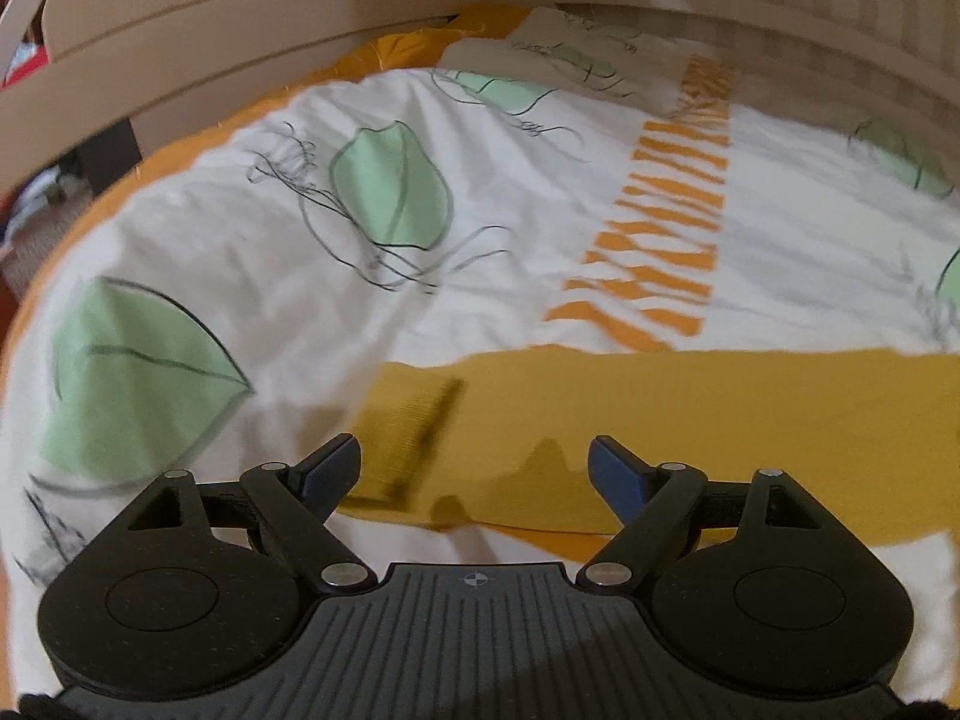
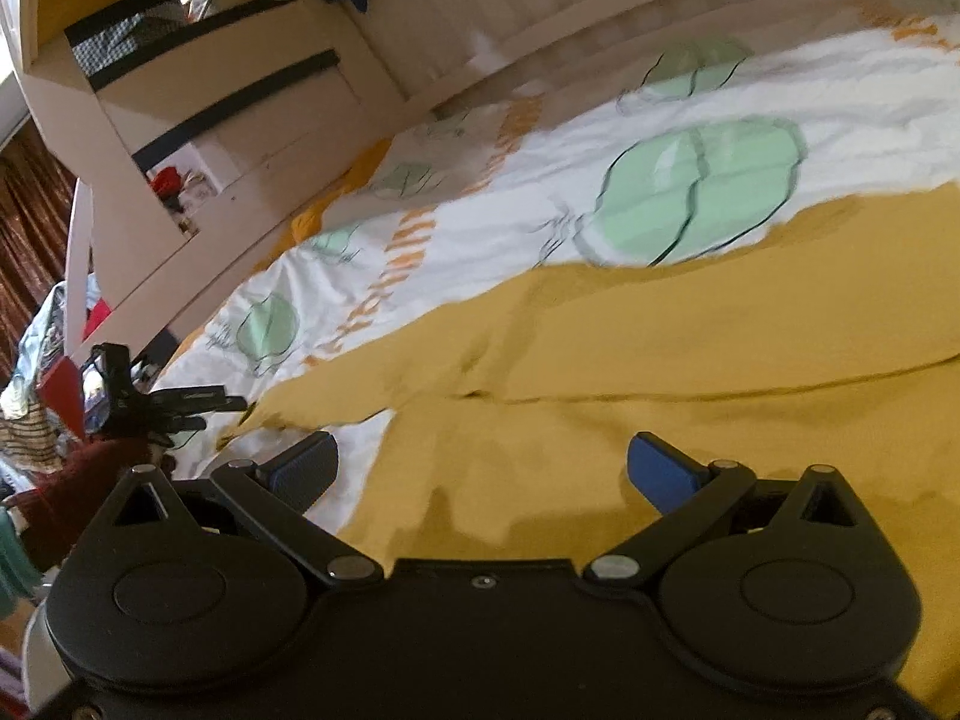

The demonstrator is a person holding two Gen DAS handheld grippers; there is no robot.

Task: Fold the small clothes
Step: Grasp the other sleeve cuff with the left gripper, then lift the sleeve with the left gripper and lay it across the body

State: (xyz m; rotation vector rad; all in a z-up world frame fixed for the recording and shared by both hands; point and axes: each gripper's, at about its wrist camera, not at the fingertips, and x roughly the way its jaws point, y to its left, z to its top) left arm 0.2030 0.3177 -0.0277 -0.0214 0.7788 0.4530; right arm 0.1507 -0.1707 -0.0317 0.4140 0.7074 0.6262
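Here, nearest the lens, left gripper (image 1: 474,468) with jaws spread wide and nothing between the blue pads (image 1: 327,468). Just ahead of and beneath those pads, a mustard-yellow garment (image 1: 660,420), spread flat on the bed as a broad band running off to the right, its fabric finely ribbed, its far edge fairly straight, a dark narrow streak near its left end too blurred to make out. Beyond it, a white duvet cover (image 1: 300,276) printed with pale green leaves, scribbled black lines and an orange striped strip; farthest off, a pale wooden bed rail (image 1: 180,84).

Likewise right gripper (image 2: 480,468), jaws wide apart, empty, hanging over the same yellow cloth (image 2: 660,360), which fills the ground ahead and to the right, with soft creases and one long fold line across it. Left of the pads, the other gripper (image 2: 180,405) in profile, past the cloth's left corner.
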